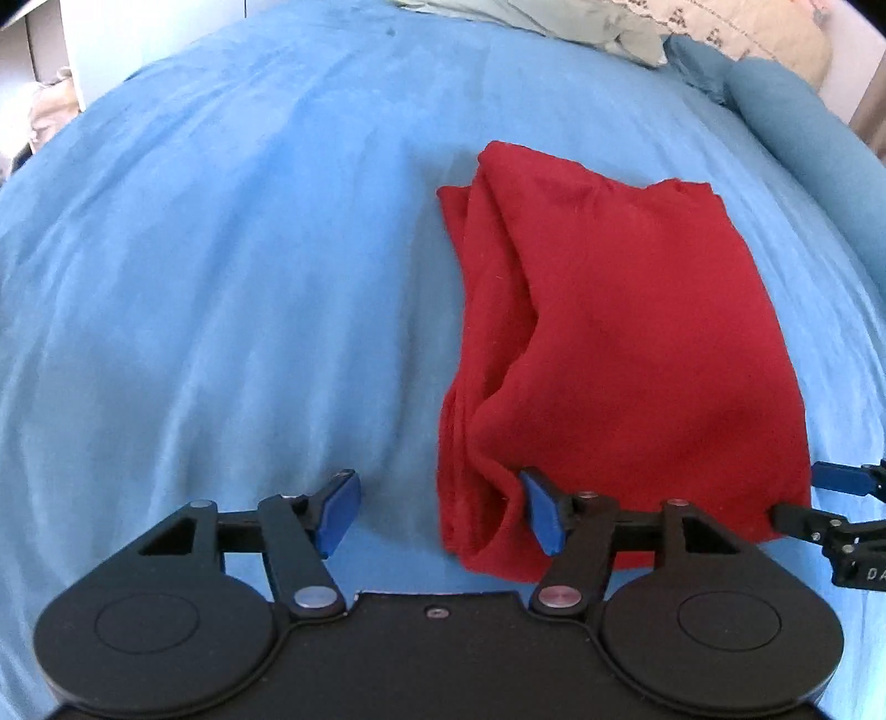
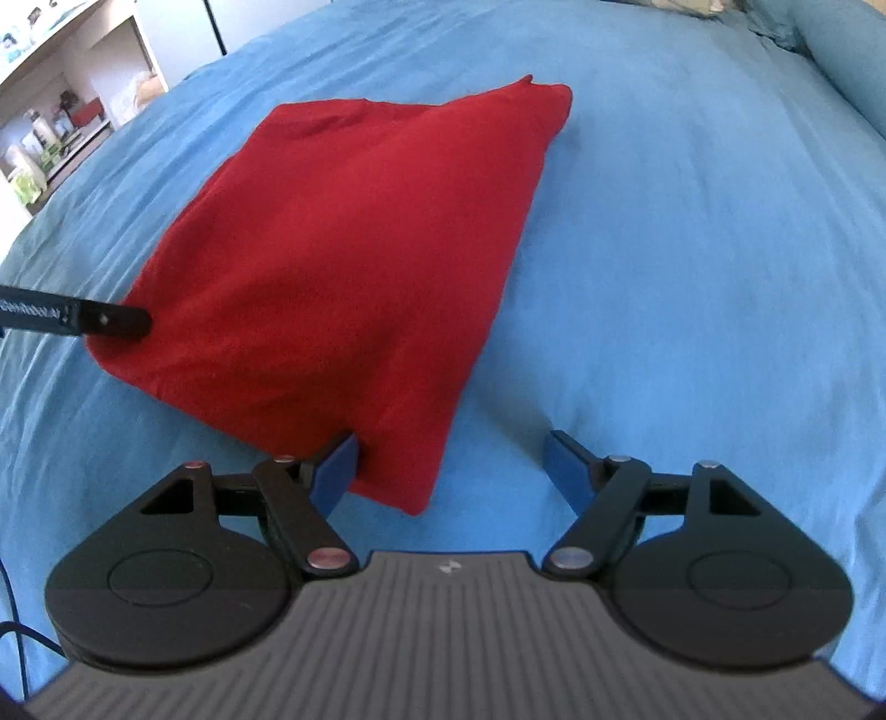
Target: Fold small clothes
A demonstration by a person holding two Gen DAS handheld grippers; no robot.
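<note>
A folded red garment [image 1: 637, 343] [image 2: 360, 249] lies flat on the blue bedsheet [image 1: 221, 277] [image 2: 692, 277]. My left gripper [image 1: 440, 504] is open at the garment's near left corner; the bunched folded edge sits between its blue pads, against the right one, and the left pad is clear of it. My right gripper [image 2: 451, 471] is open around the near right corner, with the cloth beside its left pad and bare sheet by the right pad. Each view catches the other gripper at the garment's opposite near corner: the right gripper [image 1: 819, 498] and the left gripper [image 2: 111, 321].
A blue bolster [image 1: 803, 127] lies along the bed's far right side, with pale bedding [image 1: 526, 22] at the head. Shelves with small items [image 2: 50, 138] stand beyond the bed's left edge. A dark cable [image 2: 11, 637] hangs at the lower left.
</note>
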